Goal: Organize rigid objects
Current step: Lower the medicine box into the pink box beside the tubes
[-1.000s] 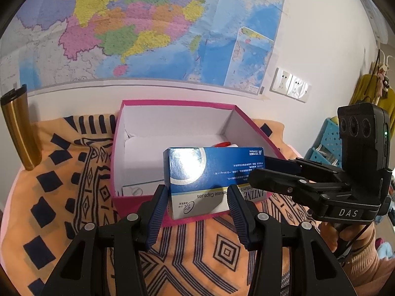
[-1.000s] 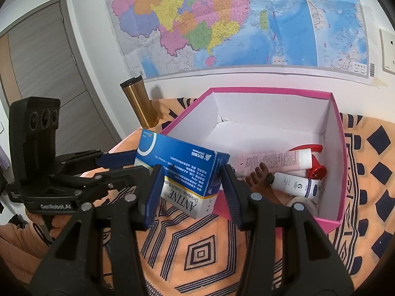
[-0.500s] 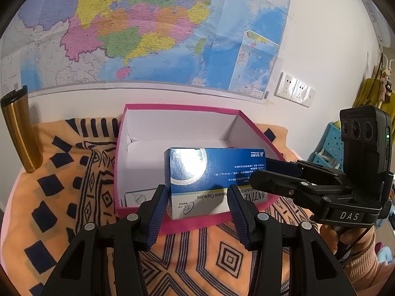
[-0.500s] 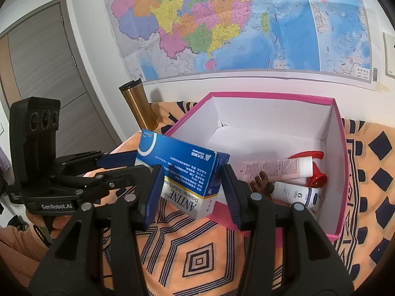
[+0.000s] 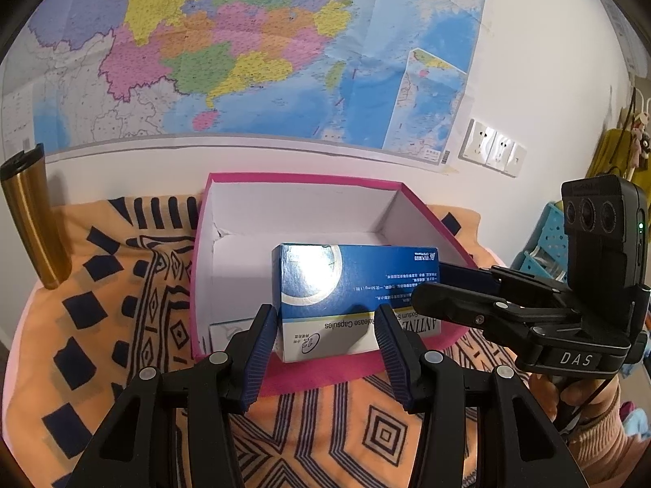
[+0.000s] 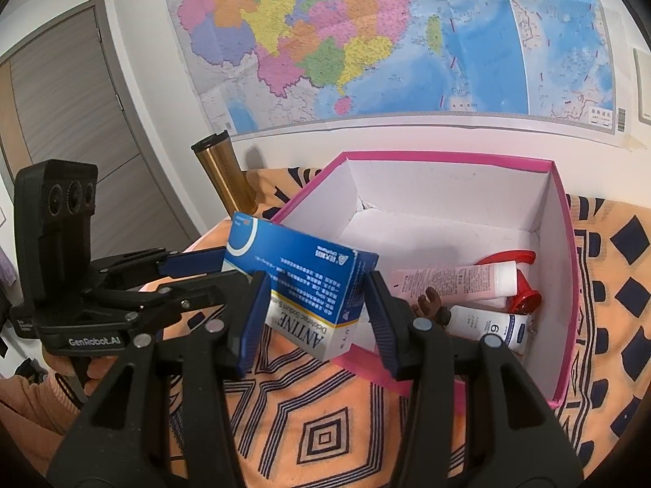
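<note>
Fingers: left gripper (image 5: 327, 339) and right gripper (image 6: 315, 311) both clamp the blue-and-white cardboard medicine box (image 5: 354, 293).
Medicine box: held above the near wall of the open pink cardboard box (image 5: 325, 374).
Inside: pink tube (image 6: 451, 280), white bottle (image 6: 488, 327).

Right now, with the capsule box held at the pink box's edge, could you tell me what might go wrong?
1. The blue capsule box hangs tilted at the pink storage box's near wall; lowered straight, it could catch that rim.
2. The pink tube and white bottle already lie along one side, so it may land on them.
3. The left gripper and right gripper crowd one carton and could collide.
</note>
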A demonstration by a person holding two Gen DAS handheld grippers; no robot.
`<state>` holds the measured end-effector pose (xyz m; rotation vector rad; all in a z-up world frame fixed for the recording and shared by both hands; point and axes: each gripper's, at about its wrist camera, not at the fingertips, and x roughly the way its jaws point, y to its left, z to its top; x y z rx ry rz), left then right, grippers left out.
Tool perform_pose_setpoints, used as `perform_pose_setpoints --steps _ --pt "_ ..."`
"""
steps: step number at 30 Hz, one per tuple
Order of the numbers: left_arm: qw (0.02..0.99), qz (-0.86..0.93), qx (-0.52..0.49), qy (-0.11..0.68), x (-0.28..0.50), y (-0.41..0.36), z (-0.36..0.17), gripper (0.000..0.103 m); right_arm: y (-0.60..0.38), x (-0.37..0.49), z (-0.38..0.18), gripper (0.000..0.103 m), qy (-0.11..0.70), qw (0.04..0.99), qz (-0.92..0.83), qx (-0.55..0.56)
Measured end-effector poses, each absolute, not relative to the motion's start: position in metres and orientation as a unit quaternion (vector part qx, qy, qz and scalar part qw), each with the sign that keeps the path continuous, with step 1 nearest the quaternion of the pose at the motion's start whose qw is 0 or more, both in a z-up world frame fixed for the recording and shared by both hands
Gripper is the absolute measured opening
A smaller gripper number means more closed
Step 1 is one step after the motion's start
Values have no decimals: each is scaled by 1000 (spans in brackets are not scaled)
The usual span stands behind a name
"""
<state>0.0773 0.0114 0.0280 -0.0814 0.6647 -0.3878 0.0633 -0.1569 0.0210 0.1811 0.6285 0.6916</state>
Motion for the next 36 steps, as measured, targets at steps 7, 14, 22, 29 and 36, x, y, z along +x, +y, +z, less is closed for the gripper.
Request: perform_pose_setpoints --steps 7,14,22,29,36 --pt "925 -188 -40 327 82 10 27 50 -158 68 17 51 308 886 333 96" --pt "924 -188 -45 331 88 10 24 50 -159 74 14 51 313 885 331 100" --pt "922 -186 -46 337 94 9 21 50 -158 78 12 51 317 884 329 101" --pt "920 -182 -46 343 99 8 17 50 -158 81 11 51 322 882 328 102" --pt "919 -176 -44 349 106 9 13 50 -156 86 9 51 328 881 326 103"
